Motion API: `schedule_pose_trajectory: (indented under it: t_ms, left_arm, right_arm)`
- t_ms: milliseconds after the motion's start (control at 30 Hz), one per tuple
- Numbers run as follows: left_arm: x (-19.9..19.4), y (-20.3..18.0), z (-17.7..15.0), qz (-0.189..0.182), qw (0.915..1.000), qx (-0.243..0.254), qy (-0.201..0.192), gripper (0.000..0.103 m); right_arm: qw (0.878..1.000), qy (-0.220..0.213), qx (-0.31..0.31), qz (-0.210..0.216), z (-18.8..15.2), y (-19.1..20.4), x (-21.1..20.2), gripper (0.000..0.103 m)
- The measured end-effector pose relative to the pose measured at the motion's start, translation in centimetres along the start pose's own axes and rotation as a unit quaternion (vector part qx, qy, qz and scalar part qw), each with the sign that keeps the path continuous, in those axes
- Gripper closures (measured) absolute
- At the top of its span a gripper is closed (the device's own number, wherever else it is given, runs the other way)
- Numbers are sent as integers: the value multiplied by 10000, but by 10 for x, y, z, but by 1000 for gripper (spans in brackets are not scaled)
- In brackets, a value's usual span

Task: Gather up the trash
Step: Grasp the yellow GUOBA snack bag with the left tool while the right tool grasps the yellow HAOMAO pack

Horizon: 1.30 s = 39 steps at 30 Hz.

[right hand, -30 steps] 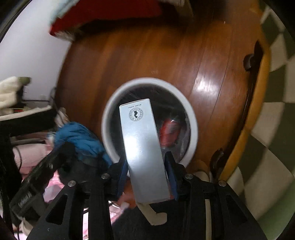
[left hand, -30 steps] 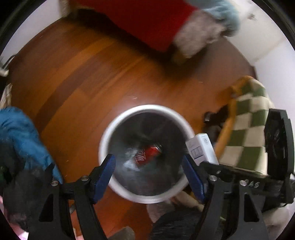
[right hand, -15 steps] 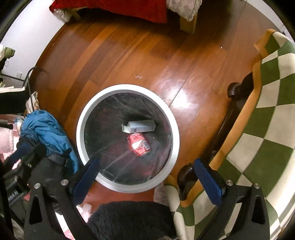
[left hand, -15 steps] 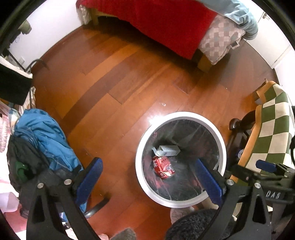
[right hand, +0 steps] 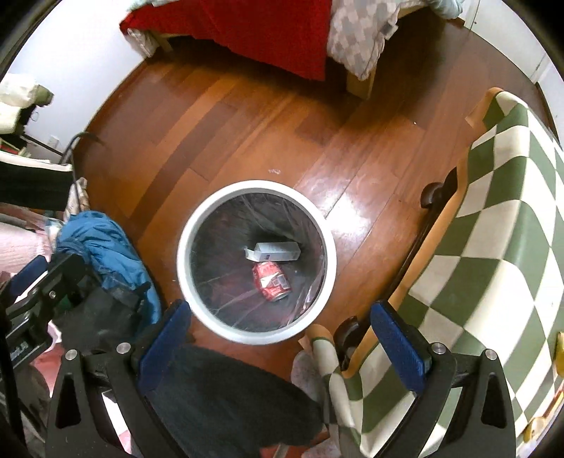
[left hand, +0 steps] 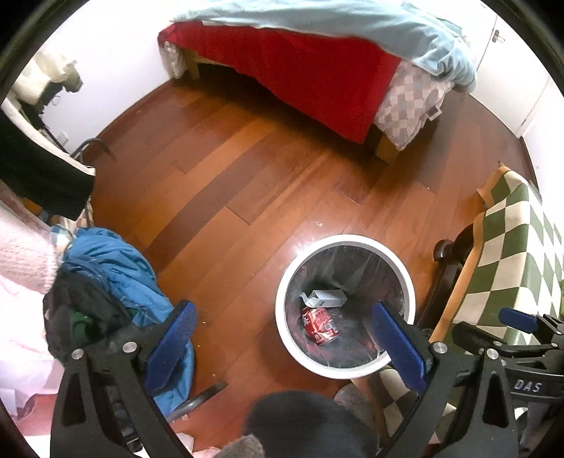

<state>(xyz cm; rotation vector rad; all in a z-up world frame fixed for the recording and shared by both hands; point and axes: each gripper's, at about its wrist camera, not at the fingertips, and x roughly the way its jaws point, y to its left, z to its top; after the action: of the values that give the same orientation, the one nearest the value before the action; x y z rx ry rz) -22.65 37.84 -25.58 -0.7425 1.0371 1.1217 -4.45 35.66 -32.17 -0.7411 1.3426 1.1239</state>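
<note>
Far left: pink knit fabric [left hand: 21, 260] and a heap of blue clothing [left hand: 116, 267] over darker garments, piled at the floor's edge. A dark hanging garment [left hand: 42, 169] sits above them, against the white wall [left hand: 116, 53].

Left gripper [left hand: 282, 338]: jaws spread wide, nothing between the blue pads [left hand: 172, 338]. It hangs above the floor, its right pad overlapping the bin's rim in the left wrist view.

Centre: white-rimmed trash bin [right hand: 225, 327] with a clear liner, standing on the floor. Inside at the bottom: a small white carton [right hand: 276, 252] lying flat, and a crushed red can [right hand: 271, 276] just beside it on the near side, seemingly touching. Both are fully in the bin.

Right gripper [right hand: 282, 338]: jaws likewise wide apart, holding nothing, positioned above the bin's near edge. A dark fuzzy shape [right hand: 225, 394] fills the bottom of the view under the jaws; what it is cannot be told.

Right: chair with a green-and-cream checkered cover [right hand: 493, 225], dark casters [right hand: 431, 193] on the floor close beside the bin.

Surface: reddish-brown wood plank floor [left hand: 225, 169], glossy, with a few pale specks. Back of room: bed with red cover [left hand: 306, 77], pale blue blanket [left hand: 352, 24] and grey checkered cloth [left hand: 409, 109] at its corner.
</note>
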Motion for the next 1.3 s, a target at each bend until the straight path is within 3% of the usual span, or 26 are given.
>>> schedule_pose_trajectory:
  t_ms: [400, 600, 733, 1000, 1300]
  left_arm:
    - [-99, -33, -14, -77, 9976, 168, -661, 1]
    - [-146, -81, -25, -87, 9927, 501, -1091, 1]
    - [-165, -127, -41, -29, 9873, 870, -1327, 1]
    - [-156, -247, -77, -812, 9769, 1612, -1140, 1]
    - [-102, -405, -147, -1329, 9542, 2668, -265, 1]
  right_arm:
    - [9940, -798, 208, 725, -58, -16, -120, 0]
    - [9835, -1337, 661, 1024, -98, -59, -185, 0]
    - [9740, -1695, 1132, 986, -132, -117, -226, 0]
    - [9533, -1919, 2271, 538, -210, -250, -257, 0]
    - [9154, -1563, 3697, -298, -304, -401, -230, 0]
